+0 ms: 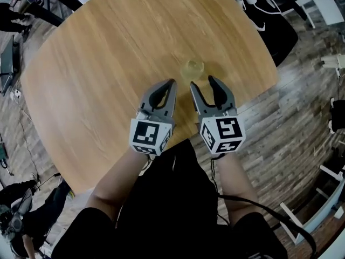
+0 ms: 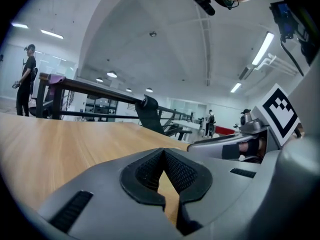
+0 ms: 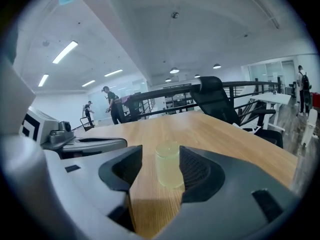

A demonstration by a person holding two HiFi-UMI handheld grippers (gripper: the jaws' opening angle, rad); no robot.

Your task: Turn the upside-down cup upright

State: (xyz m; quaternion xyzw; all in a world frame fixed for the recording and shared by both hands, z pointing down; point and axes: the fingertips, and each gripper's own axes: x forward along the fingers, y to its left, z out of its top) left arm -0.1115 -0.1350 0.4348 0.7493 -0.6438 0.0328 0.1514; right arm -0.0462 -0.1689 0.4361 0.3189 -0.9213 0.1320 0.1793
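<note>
The cup (image 1: 192, 68) stands on the table (image 1: 108, 63), apparently rim down, just beyond the right gripper (image 1: 202, 82). That gripper's jaws are spread and lined up with the cup, not touching it. The left gripper (image 1: 171, 83) is empty, jaws pressed together. No step is done yet: grasping, inverting and setting down all remain.

surface: wooden table (image 1: 108, 53) | on it: pale translucent cup (image 1: 192, 68), standing

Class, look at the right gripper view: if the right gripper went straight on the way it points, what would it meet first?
Most likely the pale translucent cup standing on the wooden table, framed between the open jaws of the right gripper and not touched; how far ahead is unclear.
</note>
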